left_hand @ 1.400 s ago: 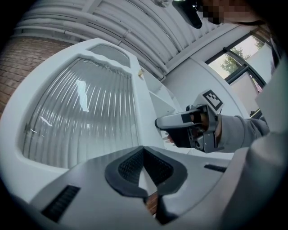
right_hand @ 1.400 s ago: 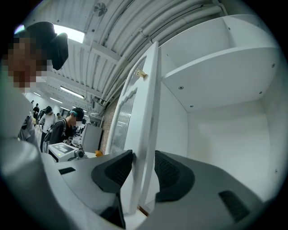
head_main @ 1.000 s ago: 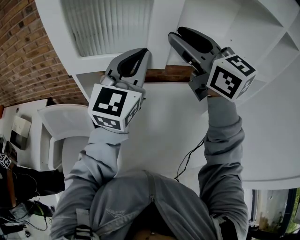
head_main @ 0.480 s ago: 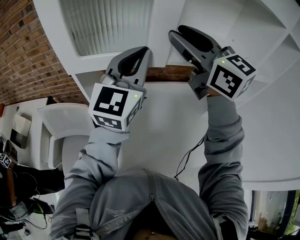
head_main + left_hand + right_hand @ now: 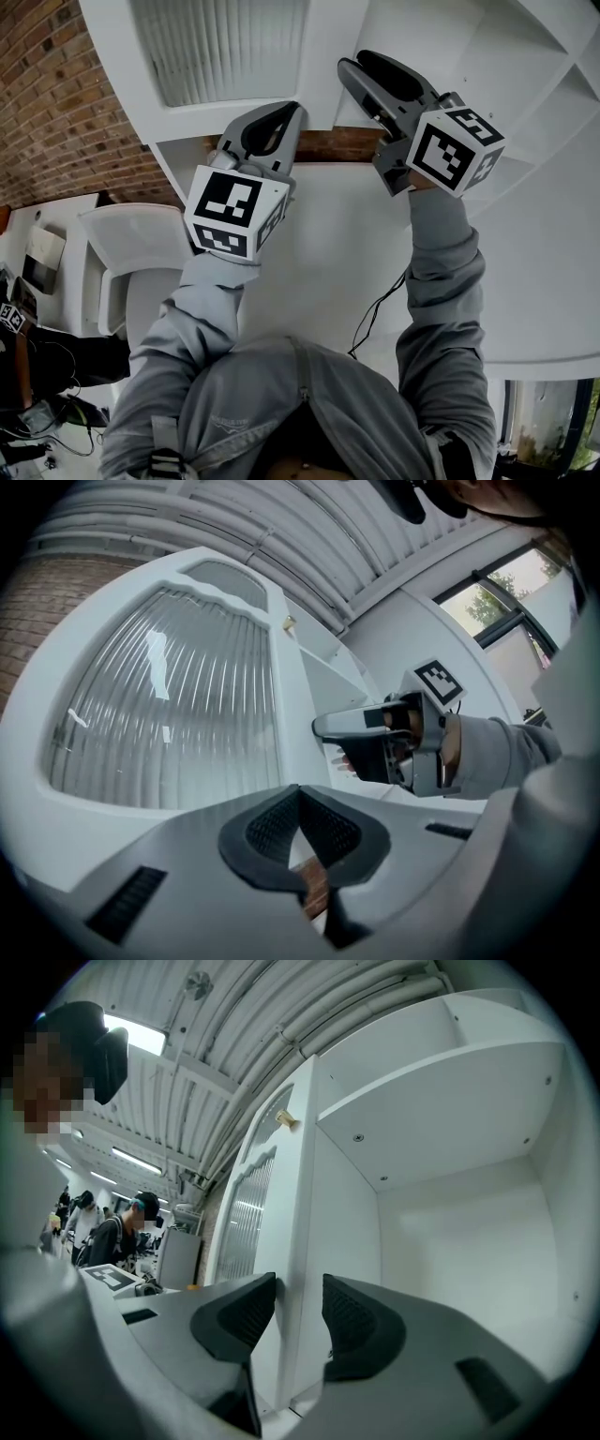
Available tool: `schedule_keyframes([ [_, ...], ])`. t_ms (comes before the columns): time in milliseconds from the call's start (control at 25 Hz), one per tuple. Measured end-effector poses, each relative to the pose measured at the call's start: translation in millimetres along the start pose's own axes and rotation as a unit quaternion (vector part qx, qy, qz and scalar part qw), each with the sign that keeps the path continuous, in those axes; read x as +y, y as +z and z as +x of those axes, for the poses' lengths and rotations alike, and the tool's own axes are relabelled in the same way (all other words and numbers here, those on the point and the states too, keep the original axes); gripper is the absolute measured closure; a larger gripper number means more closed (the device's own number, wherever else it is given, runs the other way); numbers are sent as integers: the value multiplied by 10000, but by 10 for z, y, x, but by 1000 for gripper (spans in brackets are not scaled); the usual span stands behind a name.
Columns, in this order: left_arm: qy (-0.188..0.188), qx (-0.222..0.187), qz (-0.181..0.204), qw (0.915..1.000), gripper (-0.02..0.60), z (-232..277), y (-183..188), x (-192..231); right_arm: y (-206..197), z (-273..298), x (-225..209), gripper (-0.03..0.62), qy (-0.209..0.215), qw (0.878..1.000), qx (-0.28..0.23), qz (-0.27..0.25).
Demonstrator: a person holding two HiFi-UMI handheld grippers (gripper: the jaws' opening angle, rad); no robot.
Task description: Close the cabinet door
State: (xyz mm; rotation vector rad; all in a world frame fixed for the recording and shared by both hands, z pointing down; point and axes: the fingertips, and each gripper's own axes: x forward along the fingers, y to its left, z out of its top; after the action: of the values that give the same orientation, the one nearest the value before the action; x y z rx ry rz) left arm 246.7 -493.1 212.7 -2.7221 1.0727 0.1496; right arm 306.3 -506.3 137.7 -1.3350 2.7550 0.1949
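Cabinet door (image 5: 169,696) is open, swung out from the cabinet (image 5: 450,1241): white frame w/ a ribbed glass panel (image 5: 220,47).

Right gripper (image 5: 300,1283) is on the door's free edge. Its fingers (image 5: 246,1314) are closed down to approx the door's thickness, one pad on the front face, the other on the inner side, the edge sandwiched btw them. A small knob (image 5: 286,1119) sits further along that same edge, on the front face, well apart from the pads. On the door's inner side there's the white cabinet interior w/ a shelf (image 5: 441,1082).

Left gripper (image 5: 300,794) has its fingers together, tips meeting, nothing held. A strip of brick shows through the gap lower down btw them. In the head view it's just below the door's bottom rail, pointing up at it. Near, but can't tell if it touches. From the left gripper view the glass panel fills the space beyond the tips, & the right gripper shows off to the door's free-edge side.

Brick wall (image 5: 56,103) lies on the far side of the door from the right gripper. Grey sleeves (image 5: 441,272) both reach up toward the door. A thin dark cable (image 5: 375,323) trails below it in the head view. A few people (image 5: 122,1227) stand in the bkgd on the door's front side.
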Motion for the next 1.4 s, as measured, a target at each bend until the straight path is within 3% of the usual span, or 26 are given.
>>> schedule_keyframes([
  [320,-140,132,-135,9997,578,-216,-17,-21,-5,34,-15,428,-641,9978,-101,98],
  [880,-383,148,-239,9989,578,-744,33,-154,-261,-420,160,554,-1656,9859,101,223],
  [1400,-502,275,-391,9976,578,-1267,-31,-180,-736,-826,695,568,-2278,9726,430,194],
])
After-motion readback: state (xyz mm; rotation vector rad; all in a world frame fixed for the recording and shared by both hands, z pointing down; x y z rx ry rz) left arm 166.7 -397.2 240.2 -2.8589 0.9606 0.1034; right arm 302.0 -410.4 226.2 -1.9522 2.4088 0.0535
